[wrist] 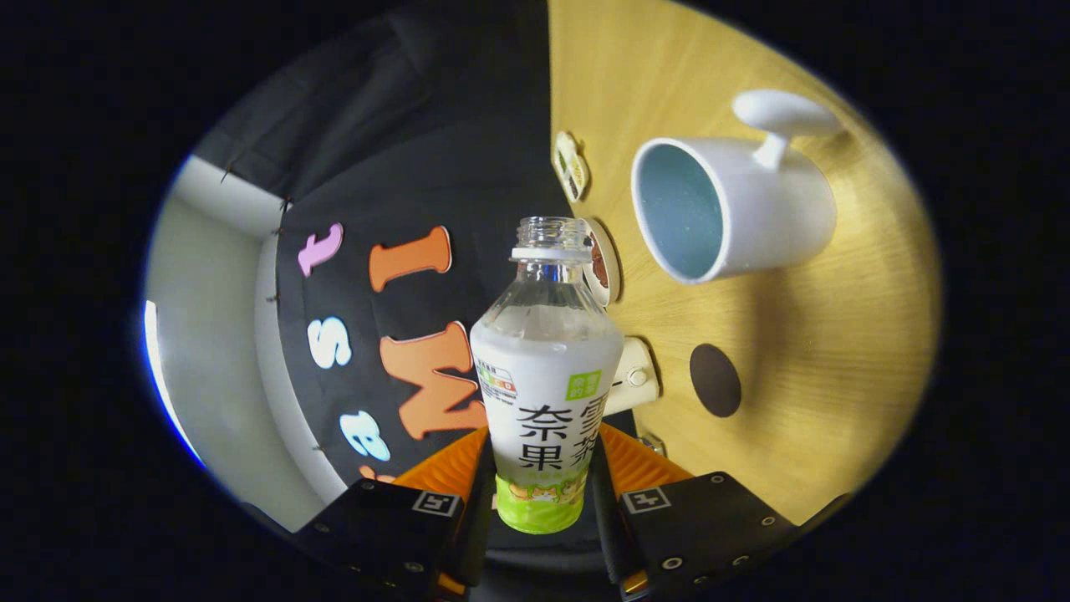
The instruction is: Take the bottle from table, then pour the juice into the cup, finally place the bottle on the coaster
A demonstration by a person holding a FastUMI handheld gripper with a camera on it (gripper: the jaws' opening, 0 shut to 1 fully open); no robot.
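Table [819, 351]: light wood surface, largest item. The whole scene appears rolled a quarter-turn in the gripper view, so the tabletop runs up one side of the bottle; judged, the gripper is rotated toward a pour.

Cup [736, 209]: white mug, pale blue inside, handle on the far side from the fingers. Seems to stand on the table, ahead of the fingers and off to the table side of the bottle's neck. Its open mouth faces toward the bottle. No liquid can be made out inside.

Bottle [547, 368]: clear plastic, printed sleeve, cap off, held between the two fingers. Long axis runs straight ahead along the fingers, mouth forward. The mouth is near the cup's rim but apart from it. Key relation: the cup's opening lies off to one side of the bottle's mouth, so judged, the next move must bring the mouth over the rim.

Gripper [543, 493]: both fingers [468, 468] closed against the lower sleeve, clamping the bottle.

Coaster [715, 380]: dark round disc on the table, nearer the fingers than the cup, bare.

Small items at the table edge behind the bottle's neck: partly hidden, identity unclear. Bottle's base is cut off between the fingers; juice level hard to read.
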